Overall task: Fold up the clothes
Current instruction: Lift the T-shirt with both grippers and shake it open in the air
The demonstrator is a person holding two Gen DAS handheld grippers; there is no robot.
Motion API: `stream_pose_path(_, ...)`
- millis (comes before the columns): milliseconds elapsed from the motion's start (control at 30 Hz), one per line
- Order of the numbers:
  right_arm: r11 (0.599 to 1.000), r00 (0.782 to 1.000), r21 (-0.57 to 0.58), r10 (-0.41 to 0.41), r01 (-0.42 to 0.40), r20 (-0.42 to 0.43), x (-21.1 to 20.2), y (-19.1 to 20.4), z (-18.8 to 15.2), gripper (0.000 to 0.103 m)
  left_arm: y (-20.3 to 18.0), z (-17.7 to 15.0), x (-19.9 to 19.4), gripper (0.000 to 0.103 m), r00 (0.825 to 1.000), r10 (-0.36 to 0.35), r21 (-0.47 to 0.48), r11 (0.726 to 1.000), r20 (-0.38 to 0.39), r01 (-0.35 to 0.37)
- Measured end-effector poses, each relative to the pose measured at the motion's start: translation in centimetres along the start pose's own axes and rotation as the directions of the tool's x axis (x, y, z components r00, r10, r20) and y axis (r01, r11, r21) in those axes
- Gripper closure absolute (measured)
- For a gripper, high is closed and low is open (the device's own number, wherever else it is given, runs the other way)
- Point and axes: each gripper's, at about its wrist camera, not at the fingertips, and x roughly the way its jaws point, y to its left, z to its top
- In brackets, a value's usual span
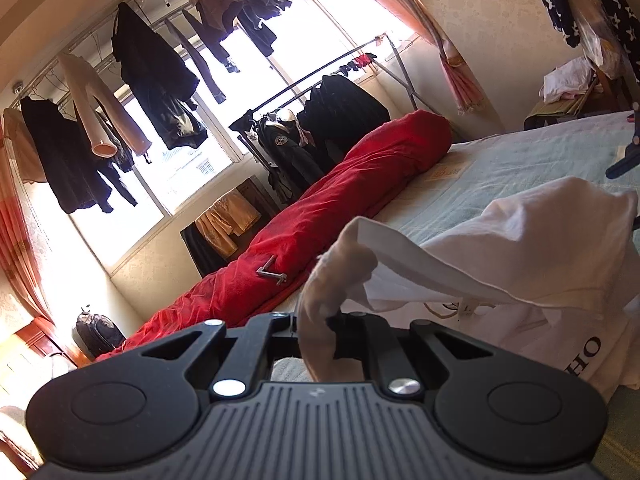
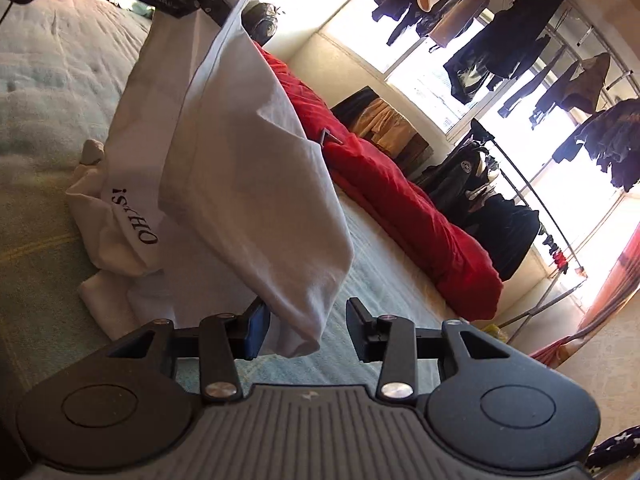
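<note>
The bed (image 1: 520, 160), covered in a pale green quilt, fills the right half of the left wrist view and serves as the folding surface. Along its far edge, running from about seven o'clock up to one o'clock in that view, lies a rolled red blanket (image 1: 340, 208), seemingly pushed aside to leave the middle free. Behind it, dark clothes hang on a rail (image 1: 152, 68) in front of the bright window, well apart from the work.

The task's thing, a white shirt (image 2: 248, 168) with black lettering, lies partly on the quilt and is partly lifted. In the right wrist view its body rests at nine o'clock while one layer rises toward twelve o'clock, where the left gripper (image 2: 200, 2) holds it up; lifting that edge likely lets the cloth hang straight for a fold.

In its own view the left gripper (image 1: 328, 320) has its jaws closed tight on a bunched edge of the shirt at six o'clock.

The right gripper (image 2: 306, 330) has its jaws standing apart. A hanging corner of the shirt droops between them at six o'clock, against the blue pad on the left and clear of the other pad, so nothing is pinched yet. It looks placed to take that corner.
</note>
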Motion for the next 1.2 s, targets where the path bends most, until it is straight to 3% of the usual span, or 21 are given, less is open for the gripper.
stream_pose_path(67,1.000,1.000,0.012,0.023,-0.023,0.011,0.4,-0.1,0.2,0.077,0.8,-0.1,0.0,0.096,1.000,-0.028,-0.039,0.999,-0.013,0.027)
stream_pose_path(167,0.992,0.995,0.091,0.088,-0.091,0.036,0.3,-1.3,1.0,0.094,1.8,-0.4,0.0,0.097,0.997,-0.062,-0.084,0.995,-0.036,0.059)
stream_pose_path(333,0.921,0.968,0.304,0.212,-0.243,0.132,-1.6,-6.2,2.2,0.096,3.4,-1.2,-0.6,0.098,0.992,-0.109,-0.131,0.986,-0.060,0.100)
stream_pose_path(433,0.878,0.952,0.384,0.218,-0.287,0.216,-3.7,-9.5,2.2,0.096,4.4,-1.5,-1.7,0.098,0.992,-0.117,-0.157,0.982,-0.048,0.108)
stream_pose_path(500,0.878,0.948,0.383,0.202,-0.287,0.246,-4.2,-10.4,2.2,0.093,5.0,-1.3,-2.7,0.098,0.992,-0.120,-0.163,0.980,-0.027,0.114)
stream_pose_path(533,0.879,0.946,0.382,0.194,-0.285,0.260,-4.5,-10.7,2.2,0.086,5.3,-1.1,-3.0,0.098,0.993,-0.118,-0.162,0.980,-0.019,0.113)
stream_pose_path(633,0.911,0.958,0.327,0.186,-0.251,0.218,-3.0,-8.8,2.2,0.072,6.1,-0.6,-3.8,0.098,0.993,-0.114,-0.173,0.979,-0.005,0.111)
stream_pose_path(733,0.911,0.953,0.293,0.249,-0.291,0.173,0.1,-6.1,2.1,0.072,6.8,-0.6,-4.1,0.098,0.992,-0.126,-0.196,0.973,-0.012,0.121)
stream_pose_path(800,0.904,0.947,0.286,0.287,-0.318,0.144,1.7,-4.7,2.0,0.074,7.2,-0.8,-4.2,0.098,0.990,-0.136,-0.207,0.970,-0.028,0.128)
stream_pose_path(833,0.893,0.940,0.294,0.317,-0.340,0.124,2.1,-4.0,2.1,0.090,7.4,-1.0,-4.2,0.098,0.989,-0.145,-0.208,0.969,-0.041,0.134)
stream_pose_path(900,0.876,0.927,0.302,0.355,-0.375,0.121,1.7,-4.2,2.5,0.095,7.4,-1.5,-4.4,0.098,0.984,-0.161,-0.190,0.971,-0.077,0.144)
stream_pose_path(1000,0.849,0.901,0.305,0.402,-0.433,0.162,-0.3,-6.6,3.3,0.096,7.5,-2.2,-4.7,0.099,0.968,-0.217,-0.158,0.968,-0.125,0.197)
stream_pose_path(1133,0.820,0.869,0.289,0.449,-0.493,0.209,-3.6,-11.0,4.8,0.098,8.1,-2.4,-5.2,0.099,0.926,-0.345,-0.164,0.933,-0.155,0.320)
stream_pose_path(1200,0.824,0.864,0.269,0.451,-0.499,0.222,-5.3,-13.0,5.7,0.098,8.4,-2.1,-5.5,0.099,0.916,-0.370,-0.158,0.925,-0.155,0.347)
